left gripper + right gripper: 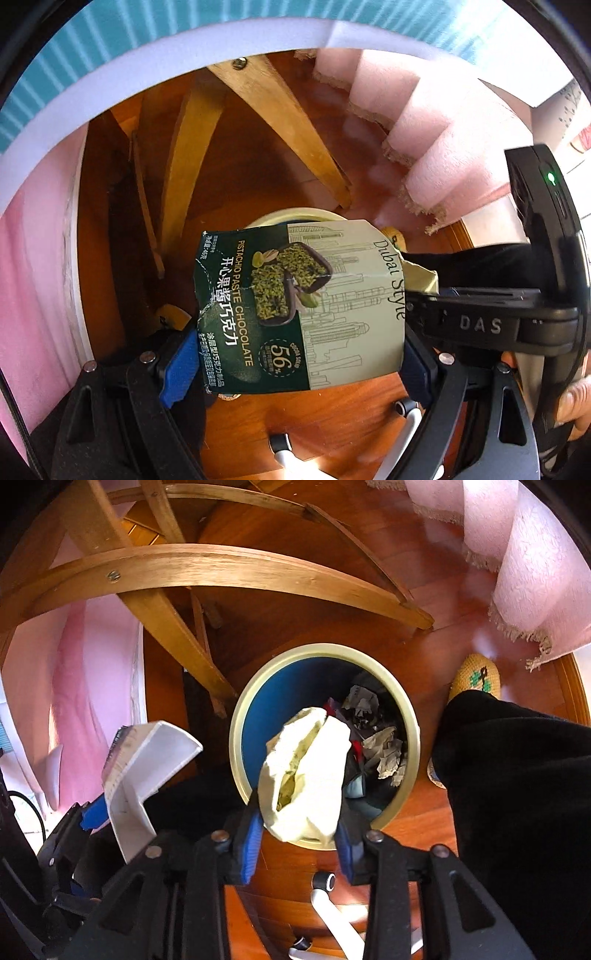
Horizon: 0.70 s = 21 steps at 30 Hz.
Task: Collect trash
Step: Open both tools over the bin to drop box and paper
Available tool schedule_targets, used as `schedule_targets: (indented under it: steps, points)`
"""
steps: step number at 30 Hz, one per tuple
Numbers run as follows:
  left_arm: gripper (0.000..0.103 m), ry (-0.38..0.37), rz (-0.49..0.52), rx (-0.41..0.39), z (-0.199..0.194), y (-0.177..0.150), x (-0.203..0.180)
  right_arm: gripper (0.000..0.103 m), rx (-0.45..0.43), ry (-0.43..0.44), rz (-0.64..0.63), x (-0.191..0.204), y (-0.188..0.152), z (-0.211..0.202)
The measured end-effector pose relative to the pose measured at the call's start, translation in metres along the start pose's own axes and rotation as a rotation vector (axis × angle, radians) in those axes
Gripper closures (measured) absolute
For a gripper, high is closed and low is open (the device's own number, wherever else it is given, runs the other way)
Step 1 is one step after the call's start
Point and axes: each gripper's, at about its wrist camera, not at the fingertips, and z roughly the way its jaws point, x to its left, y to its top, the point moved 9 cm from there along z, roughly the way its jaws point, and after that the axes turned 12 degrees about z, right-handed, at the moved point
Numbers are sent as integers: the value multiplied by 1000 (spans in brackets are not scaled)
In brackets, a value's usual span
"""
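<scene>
My left gripper [295,354] is shut on a flattened green and grey chocolate box [295,310], held above the wooden floor. The bin's cream rim [295,216] peeks out behind the box. My right gripper [299,834] is shut on a crumpled cream paper wad [306,771] and holds it over the near rim of the round bin [325,651]. The bin has a blue inside and holds several crumpled papers [384,749] and wrappers. The left gripper with the box's white back [147,768] shows at the left of the right wrist view.
A wooden chair frame [221,568] stands just behind the bin. Pink fringed cloth [535,572] hangs at the right and pink fabric [85,701] at the left. The person's black trouser leg [517,794] and a yellow knitted slipper [476,679] stand right of the bin.
</scene>
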Motion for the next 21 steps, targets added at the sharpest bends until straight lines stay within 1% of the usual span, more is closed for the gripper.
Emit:
schedule_targets:
  steps: [2, 3, 5, 6, 8, 12, 19, 20, 21]
  points:
    - [14, 0, -21, -3, 2, 0, 4, 56, 7, -1, 9, -1, 0, 2]
    - [14, -15, -39, 0, 2, -2, 5, 52, 12, -7, 12, -2, -1, 4]
    - [14, -33, -62, 7, 5, -3, 9, 43, 4, -27, 13, -4, 1, 4]
    - [13, -44, -76, 6, 5, -3, 11, 41, 0, -32, 15, -5, 1, 4]
    - [12, -50, -89, -4, 5, -3, 14, 33, -9, -31, 21, -5, 2, 3]
    - [2, -29, -99, -17, 3, -5, 19, 31, -20, -31, 23, -5, 2, 1]
    - [2, -23, -97, -50, -6, -8, 15, 31, -30, -46, 1, -4, 0, 0]
    - [2, -29, -93, -75, -7, -6, 14, 31, -32, -48, -1, -3, -1, 0]
    - [2, -35, -92, -78, -8, -6, 12, 31, -33, -51, -3, -3, -1, 0]
